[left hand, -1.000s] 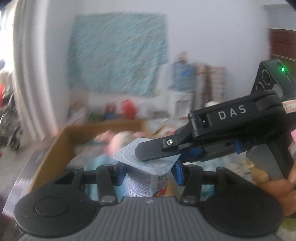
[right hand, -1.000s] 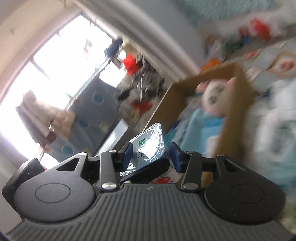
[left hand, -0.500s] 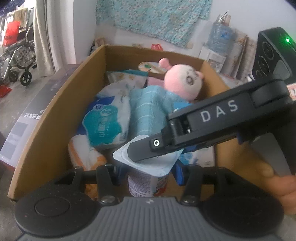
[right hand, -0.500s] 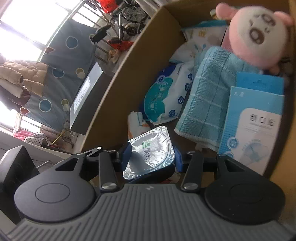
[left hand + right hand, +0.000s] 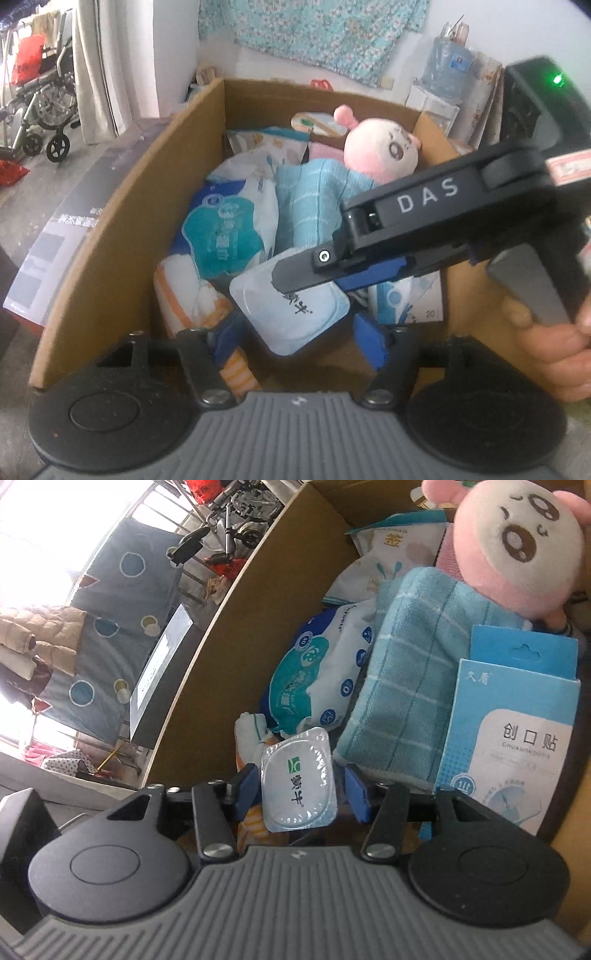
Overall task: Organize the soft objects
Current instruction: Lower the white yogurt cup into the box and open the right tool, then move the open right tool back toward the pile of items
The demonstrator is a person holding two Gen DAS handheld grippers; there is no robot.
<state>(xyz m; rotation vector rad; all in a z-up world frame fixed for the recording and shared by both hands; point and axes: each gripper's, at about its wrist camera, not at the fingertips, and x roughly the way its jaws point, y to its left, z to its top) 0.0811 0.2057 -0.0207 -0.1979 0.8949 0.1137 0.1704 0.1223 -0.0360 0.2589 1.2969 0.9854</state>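
A foil-lidded yoghurt cup [image 5: 295,314] [image 5: 299,781] hangs over the near end of an open cardboard box [image 5: 110,229] [image 5: 207,657]. My left gripper [image 5: 299,339] is open, its blue pads wide of the cup. My right gripper [image 5: 301,792] also stands open, pads apart on either side of the cup; in the left wrist view its black finger [image 5: 306,273] lies across the lid. What bears the cup is hidden. The box holds a pink plush doll [image 5: 380,151] [image 5: 517,546], a blue checked towel [image 5: 310,199] [image 5: 413,675] and tissue packs [image 5: 225,236] [image 5: 314,679].
A blue plaster box [image 5: 517,738] lies in the box's right side, an orange-striped cloth [image 5: 188,295] at its near left. A dark flat carton [image 5: 62,236] lies left of the box. A wheelchair [image 5: 40,107] stands far left. Bottles and papers [image 5: 458,74] stand behind.
Both grippers swung down over the box, and the cup went lower into its near end. The pads of both grippers have spread away from the cup.
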